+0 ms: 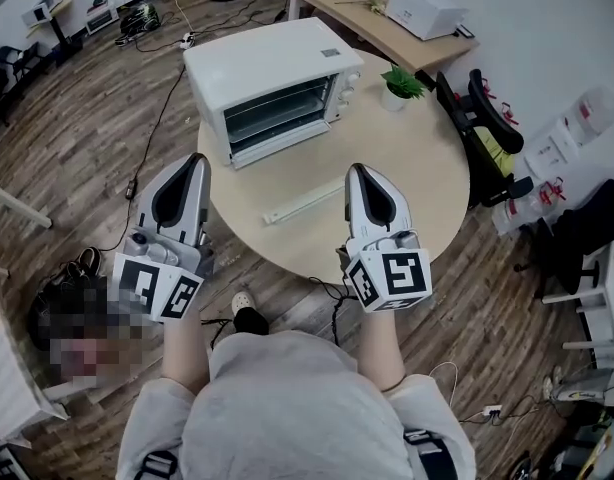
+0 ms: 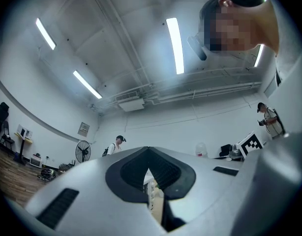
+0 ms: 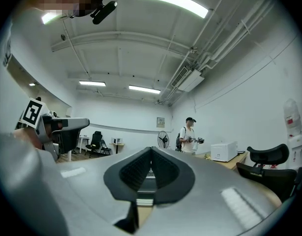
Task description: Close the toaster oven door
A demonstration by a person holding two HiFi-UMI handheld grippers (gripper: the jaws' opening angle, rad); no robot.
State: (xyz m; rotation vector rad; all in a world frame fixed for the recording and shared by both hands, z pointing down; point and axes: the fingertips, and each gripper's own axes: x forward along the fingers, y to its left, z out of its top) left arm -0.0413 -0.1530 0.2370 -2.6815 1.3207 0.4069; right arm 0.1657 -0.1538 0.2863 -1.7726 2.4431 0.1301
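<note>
The left claw [image 1: 197, 160] is squeezed closed with nothing in it, at the middle left of the frame. The right claw [image 1: 357, 170] is closed and empty too, near the middle. The white toaster oven [image 1: 272, 83] sits on the round counter [image 1: 417, 173], up top, apart from both claws.

White toaster oven [image 1: 272, 68]; table [image 1: 412, 163] pale tan, perhaps wood-grained; grey left gripper [image 1: 196, 159], right gripper [image 1: 358, 171]; black-and-white marker cubes [image 1: 391, 278].
</note>
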